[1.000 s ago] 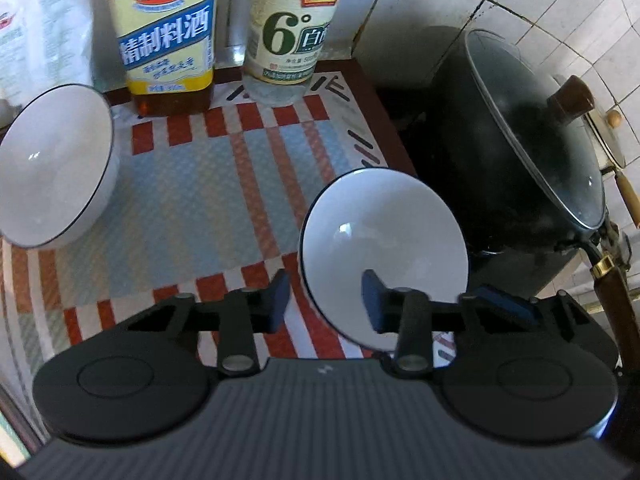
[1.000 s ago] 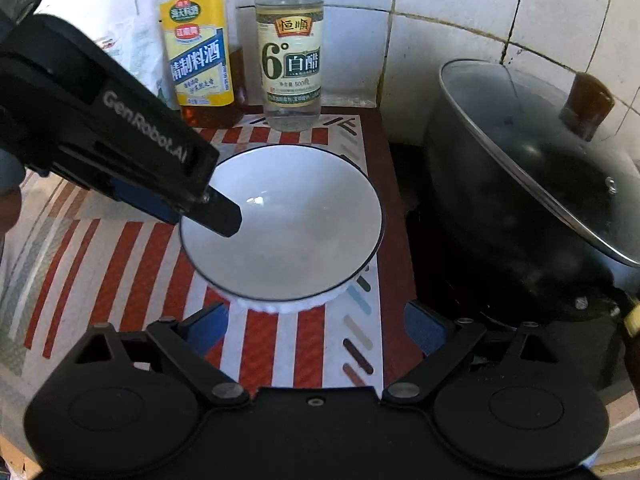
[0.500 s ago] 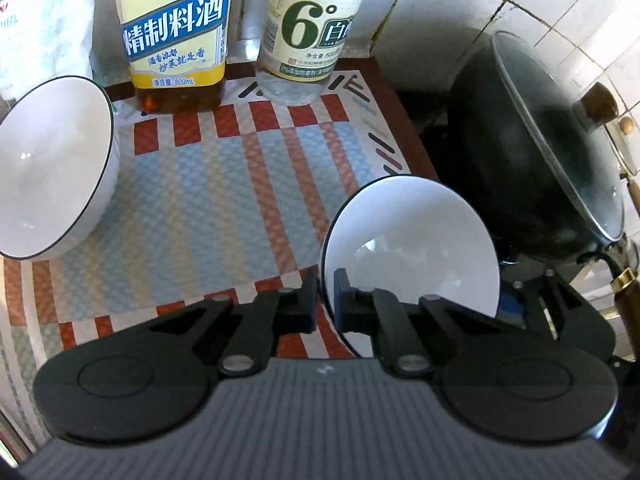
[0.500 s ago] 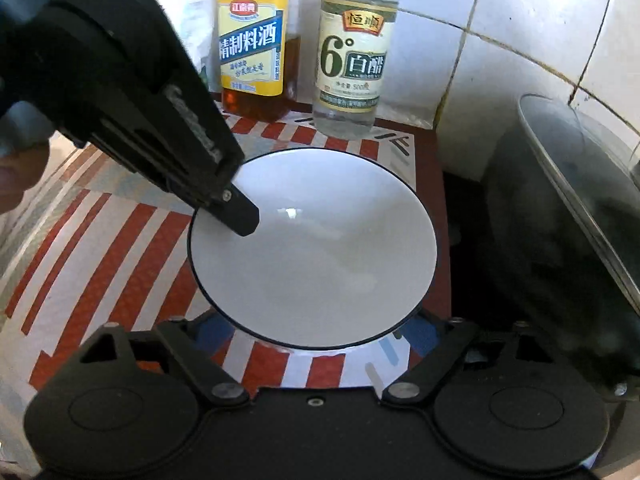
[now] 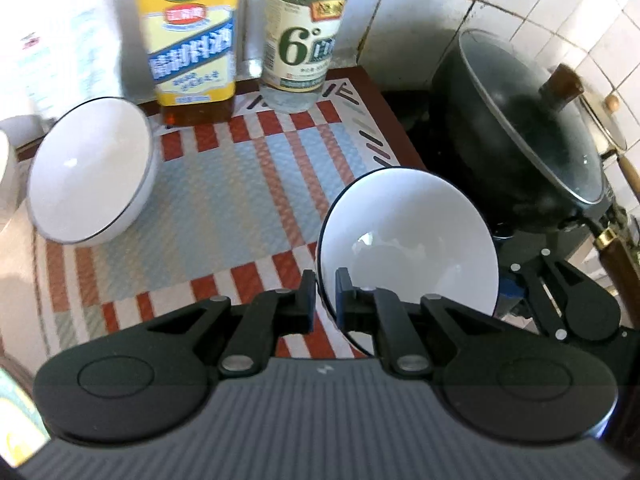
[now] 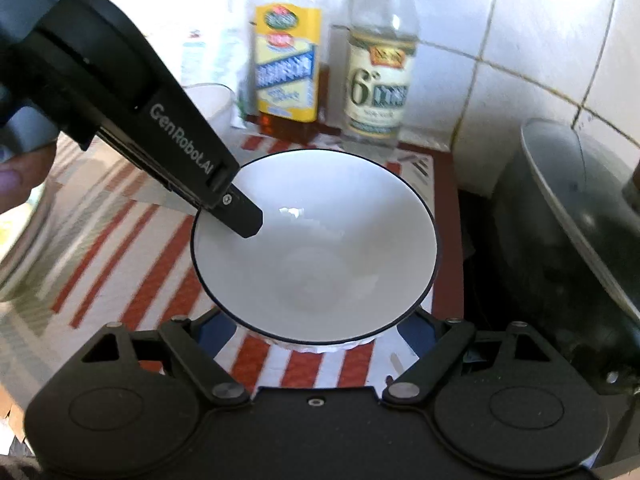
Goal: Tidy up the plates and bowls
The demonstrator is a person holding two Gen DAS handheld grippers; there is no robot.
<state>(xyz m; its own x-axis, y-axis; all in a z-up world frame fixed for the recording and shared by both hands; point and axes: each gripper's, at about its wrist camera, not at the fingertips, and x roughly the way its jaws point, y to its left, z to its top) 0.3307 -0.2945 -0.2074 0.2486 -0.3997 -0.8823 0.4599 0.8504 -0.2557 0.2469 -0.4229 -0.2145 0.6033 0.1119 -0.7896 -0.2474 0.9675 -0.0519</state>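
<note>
A white bowl with a thin dark rim [image 5: 408,248] is held off the striped mat, tilted. My left gripper [image 5: 323,300] is shut on its left rim, one finger inside and one outside. The same bowl fills the middle of the right wrist view [image 6: 316,248], with the left gripper's finger [image 6: 240,216] reaching over its rim. My right gripper [image 6: 316,332] is open, its blue pads [image 6: 216,330] spread wide under the bowl's near side. A second white bowl [image 5: 92,172] rests tilted on the mat at the left.
A striped mat [image 5: 224,184] covers the counter. A yellow-labelled bottle [image 5: 188,40] and a clear vinegar bottle [image 5: 304,36] stand at the back against the tiled wall. A dark wok with a glass lid [image 5: 532,128] sits to the right.
My left gripper closed on the bowl's rim and lifted it off the mat. The right gripper moved in under the bowl, still open.
</note>
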